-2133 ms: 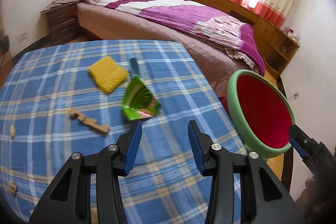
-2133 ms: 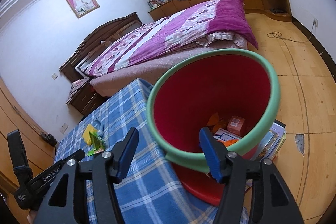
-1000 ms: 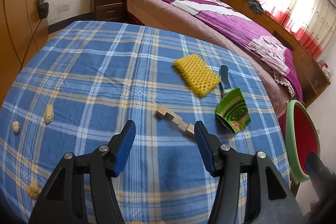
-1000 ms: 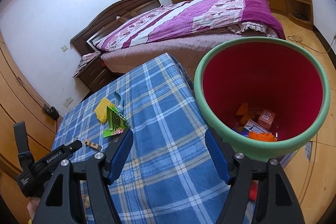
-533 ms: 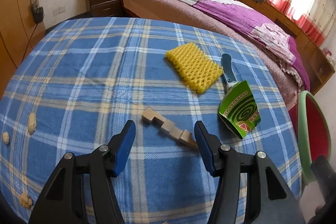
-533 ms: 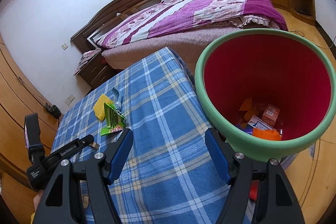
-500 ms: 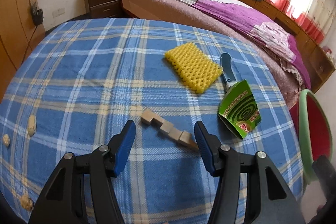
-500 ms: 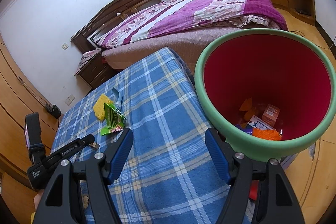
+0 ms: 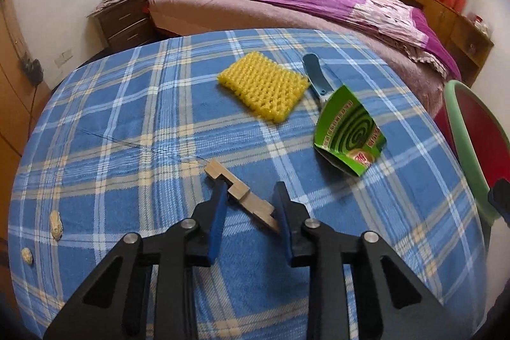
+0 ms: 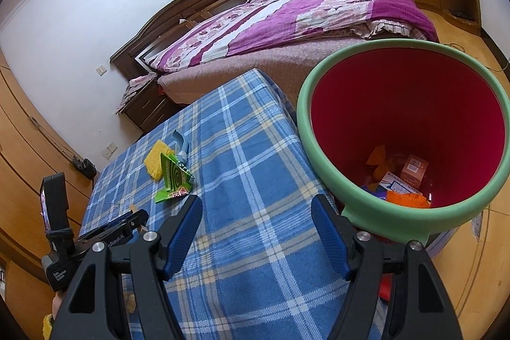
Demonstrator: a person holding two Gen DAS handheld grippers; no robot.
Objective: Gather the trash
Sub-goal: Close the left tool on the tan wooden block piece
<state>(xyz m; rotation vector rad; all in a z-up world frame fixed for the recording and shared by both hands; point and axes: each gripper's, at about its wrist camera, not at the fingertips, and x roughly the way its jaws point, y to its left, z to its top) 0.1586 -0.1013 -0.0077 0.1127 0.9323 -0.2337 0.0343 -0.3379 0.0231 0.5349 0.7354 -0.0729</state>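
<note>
1. The left gripper [image 9: 250, 206] has just been closing its jaws around the wooden piece [image 9: 239, 195] on the checked tablecloth [image 9: 127, 117]; the pads look to be touching its sides, though a firm clamp cannot be confirmed.
2. Risk: the piece lies diagonally across the jaws, so it could pivot or slip out when lifted.
3. Risk: the pads sit low on the cloth and might pinch fabric and drag it.
4. The right gripper [image 10: 256, 228] has its jaws apart and empty, near the bin [image 10: 318, 104], which stands beside the table.
5. The wooden piece is pale, stepped and notched, thin and light-looking. It lies near the green packet [image 9: 349, 137] and the yellow sponge [image 9: 263, 85].
</note>
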